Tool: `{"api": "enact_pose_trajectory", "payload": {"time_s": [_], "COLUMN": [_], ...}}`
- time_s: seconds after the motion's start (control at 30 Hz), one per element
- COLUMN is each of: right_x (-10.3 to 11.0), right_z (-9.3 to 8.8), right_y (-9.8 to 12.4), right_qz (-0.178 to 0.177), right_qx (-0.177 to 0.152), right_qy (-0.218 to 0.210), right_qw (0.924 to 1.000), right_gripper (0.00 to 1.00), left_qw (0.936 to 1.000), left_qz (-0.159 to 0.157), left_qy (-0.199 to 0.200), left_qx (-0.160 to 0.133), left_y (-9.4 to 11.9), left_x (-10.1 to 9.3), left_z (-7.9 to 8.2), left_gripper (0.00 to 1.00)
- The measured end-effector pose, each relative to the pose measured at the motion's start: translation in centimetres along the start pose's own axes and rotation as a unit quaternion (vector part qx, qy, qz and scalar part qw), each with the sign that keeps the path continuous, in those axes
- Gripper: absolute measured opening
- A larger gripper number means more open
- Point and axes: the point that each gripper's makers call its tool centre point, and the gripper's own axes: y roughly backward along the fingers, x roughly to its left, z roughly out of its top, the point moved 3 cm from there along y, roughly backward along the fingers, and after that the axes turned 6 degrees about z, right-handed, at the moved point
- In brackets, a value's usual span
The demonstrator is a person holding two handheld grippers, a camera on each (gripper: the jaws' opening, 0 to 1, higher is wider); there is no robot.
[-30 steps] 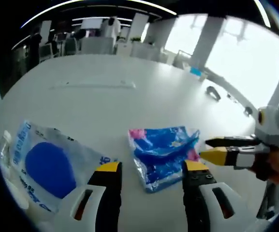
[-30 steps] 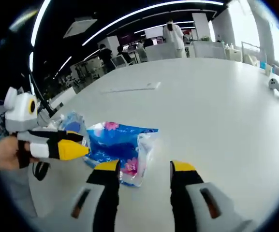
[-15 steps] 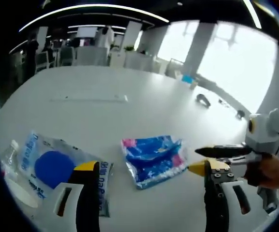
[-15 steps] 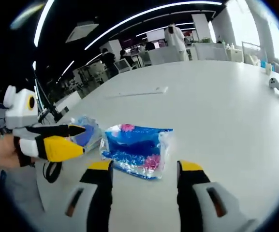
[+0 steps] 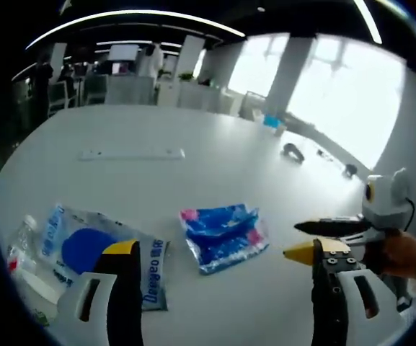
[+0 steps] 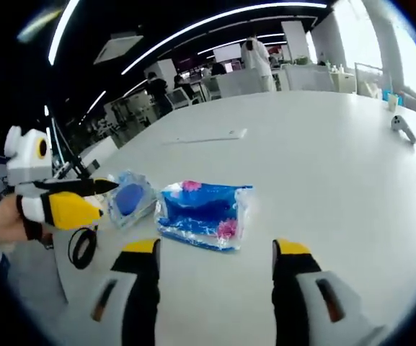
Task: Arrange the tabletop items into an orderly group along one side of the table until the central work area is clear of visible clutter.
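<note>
The blue-and-pink plastic packet lies free on the white tabletop, beside a clear pouch with a blue disc. Left tongs and right tongs both gape empty. Slick film could slip or crumple under a shallow pinch.

Open-plan office/lab. Big white bench; beyond its far edge, rows of desks w/ chairs, a person in a white coat, long ceiling strip lights, tall bright windows.
</note>
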Motion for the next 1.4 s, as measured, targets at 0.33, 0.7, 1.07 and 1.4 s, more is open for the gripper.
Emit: {"api": "enact_pose_trajectory", "payload": {"time_s": [0.33,0.7,1.07,1.4], "right_x": [1.7,3.1,4.4,6.5], "right_z": [-1.6,-2.0,-2.4,-2.4], "right_y": [1.2,2.1,2.4,2.0], "right_qz": [-0.024,-0.039,-0.055,-0.053], "right_qx": [0.012,0.011,0.007,0.004], "right_qy": [-0.015,-0.021,-0.027,-0.032], "right_qw": [0.9995,0.999,0.9981,0.9981], "right_gripper": [0.63,0.62,0.62,0.61], "left_qw": [1.0,0.9999,0.9997,0.9997], "left_qz": [0.002,-0.001,-0.009,-0.007], "left_qy": [0.0,-0.014,-0.005,-0.004], "left_qx": [-0.006,-0.003,-0.022,-0.025], "left_y": [3.2,5.5,8.0,10.3], "left_x": [2.1,3.6,5.9,8.3], "left_z": [-0.3,-0.6,0.2,0.2], "left_gripper": [0.93,0.91,0.89,0.88]}}
